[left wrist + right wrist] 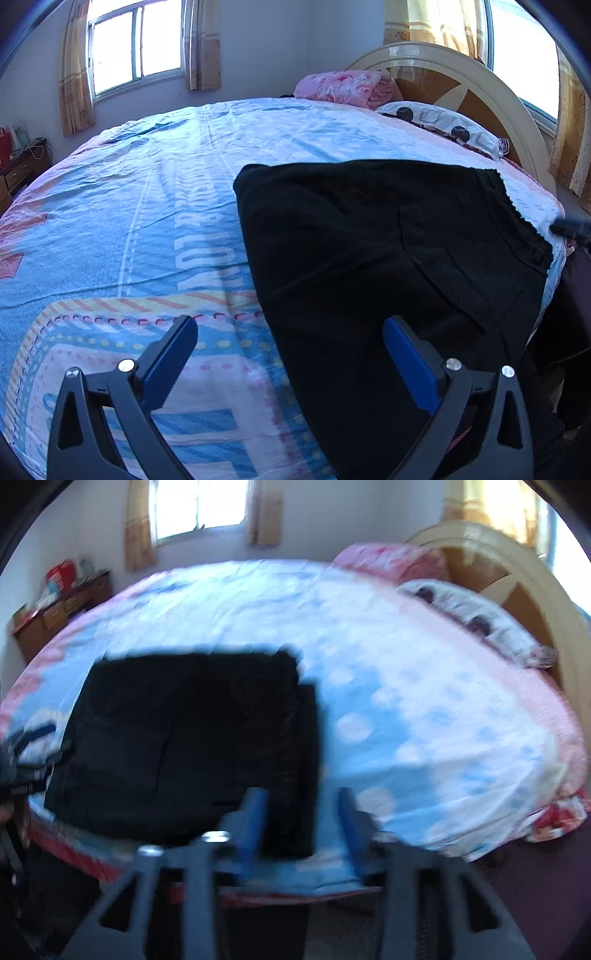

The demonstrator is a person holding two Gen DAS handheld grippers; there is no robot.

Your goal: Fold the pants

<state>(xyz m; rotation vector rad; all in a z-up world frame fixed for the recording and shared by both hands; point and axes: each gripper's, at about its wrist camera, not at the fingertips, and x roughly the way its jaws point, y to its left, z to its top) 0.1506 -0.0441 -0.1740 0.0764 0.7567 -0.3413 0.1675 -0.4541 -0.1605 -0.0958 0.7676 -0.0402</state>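
Presently, notes from the bedside:

Pants: black pants (369, 258), folded into a compact block, lie flat on the bed (147, 229) near its near edge. A back pocket (458, 266) faces up, and the elastic waistband (517, 214) runs along the side toward the headboard.

Bed cover: blue, white and pink printed sheet with lettering and dotted borders; lightly wrinkled around the pants.

Left tool: the left tool (290, 332) hangs above the near edge of the pants, jaws wide apart, nothing between the blue pads. One finger (173, 354) sits over bare sheet, the other over black cloth; neither visibly presses down.

Right tool: the right tool (301, 812) points down at the waistband corner of the pants (192, 746). The picture is smeared. Its jaws stand partly apart; the corner of the cloth shows in the gap, and the pads do not appear to pinch it. Contact cannot be judged through the blur.

Head of bed: a rolled pink blanket (347, 88) and a patterned pillow (439, 125) rest against the curved cream headboard (480, 85), well apart from the pants.

Room: curtained window (136, 44) on the far wall; a low wooden cabinet (59, 609) with clutter beside it.
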